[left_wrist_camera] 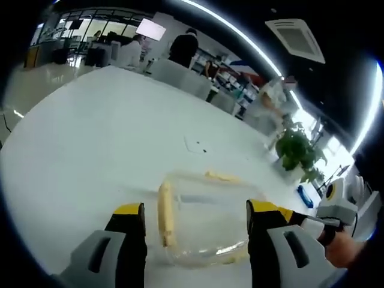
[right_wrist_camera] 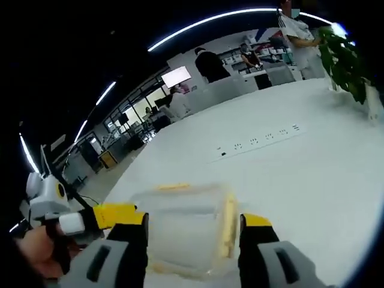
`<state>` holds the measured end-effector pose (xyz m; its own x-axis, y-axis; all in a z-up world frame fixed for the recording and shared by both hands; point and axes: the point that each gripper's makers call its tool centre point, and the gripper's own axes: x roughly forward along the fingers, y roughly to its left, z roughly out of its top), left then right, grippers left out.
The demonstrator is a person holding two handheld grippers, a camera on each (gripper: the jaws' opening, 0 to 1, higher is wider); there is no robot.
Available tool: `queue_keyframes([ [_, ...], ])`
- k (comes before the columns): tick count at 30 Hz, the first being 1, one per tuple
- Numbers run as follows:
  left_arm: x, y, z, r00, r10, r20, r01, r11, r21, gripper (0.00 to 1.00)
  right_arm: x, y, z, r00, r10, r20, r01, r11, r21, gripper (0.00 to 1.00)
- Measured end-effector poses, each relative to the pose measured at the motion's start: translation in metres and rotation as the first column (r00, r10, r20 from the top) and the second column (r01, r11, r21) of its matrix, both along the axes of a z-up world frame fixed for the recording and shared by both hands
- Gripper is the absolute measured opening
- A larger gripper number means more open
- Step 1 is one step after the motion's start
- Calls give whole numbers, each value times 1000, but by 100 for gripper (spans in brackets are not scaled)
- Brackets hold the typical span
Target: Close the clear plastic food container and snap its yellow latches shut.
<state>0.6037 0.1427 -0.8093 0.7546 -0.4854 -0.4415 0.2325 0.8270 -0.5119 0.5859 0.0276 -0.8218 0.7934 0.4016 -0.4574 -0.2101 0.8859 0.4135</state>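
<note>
The clear plastic container (left_wrist_camera: 204, 222) rests on the white table (left_wrist_camera: 96, 138), with yellow latches (left_wrist_camera: 165, 213) along its sides. My left gripper (left_wrist_camera: 195, 209) is open, its yellow-tipped jaws standing either side of the container. The right gripper (left_wrist_camera: 312, 223), held by a hand, reaches in beside the container's right side. In the right gripper view the container (right_wrist_camera: 183, 231) lies between the wide jaws of my open right gripper (right_wrist_camera: 192, 227), a yellow latch (right_wrist_camera: 228, 219) close to the right jaw. The left gripper (right_wrist_camera: 102, 217) enters from the left. Whether the latches are snapped down is unclear.
A row of flush sockets (right_wrist_camera: 258, 143) sits in the table (right_wrist_camera: 324, 168) beyond the container. A potted plant (left_wrist_camera: 297, 150) stands at the table's far corner. Chairs and several people (left_wrist_camera: 183, 48) are behind the far edge.
</note>
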Motion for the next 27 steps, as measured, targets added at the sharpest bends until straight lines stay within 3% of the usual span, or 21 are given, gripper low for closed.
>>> queue_keyframes([
  [2,-1,4,5,1000,-2,12,2,1000,4,77,-1,-4,5,1000,8,20,-8,1000,3,77],
  [5,-8,9,11,999,-18,30,17,999,35,93,-7,-6,10,999,28,17,-28,999,15,90],
  [6,-12,11,12,999,-21,33,19,999,49,98,-10,-6,13,1000,27,13,-27,999,24,100],
  [9,-23,16,20,999,-35,36,33,997,67,99,-27,-3,23,998,67,9,-67,998,22,100],
  [12,-35,21,30,997,-55,58,48,994,102,99,-48,-1,33,991,129,34,-127,990,-64,100],
  [21,-94,37,71,989,-98,111,78,982,174,99,-103,-18,63,979,186,84,-168,969,-182,100],
  [24,-118,52,78,980,-136,145,91,957,277,99,-125,-25,67,975,202,87,-181,961,-209,100],
  [27,-144,62,77,974,-171,147,112,933,343,99,-147,-32,64,967,245,77,-216,938,-270,100],
])
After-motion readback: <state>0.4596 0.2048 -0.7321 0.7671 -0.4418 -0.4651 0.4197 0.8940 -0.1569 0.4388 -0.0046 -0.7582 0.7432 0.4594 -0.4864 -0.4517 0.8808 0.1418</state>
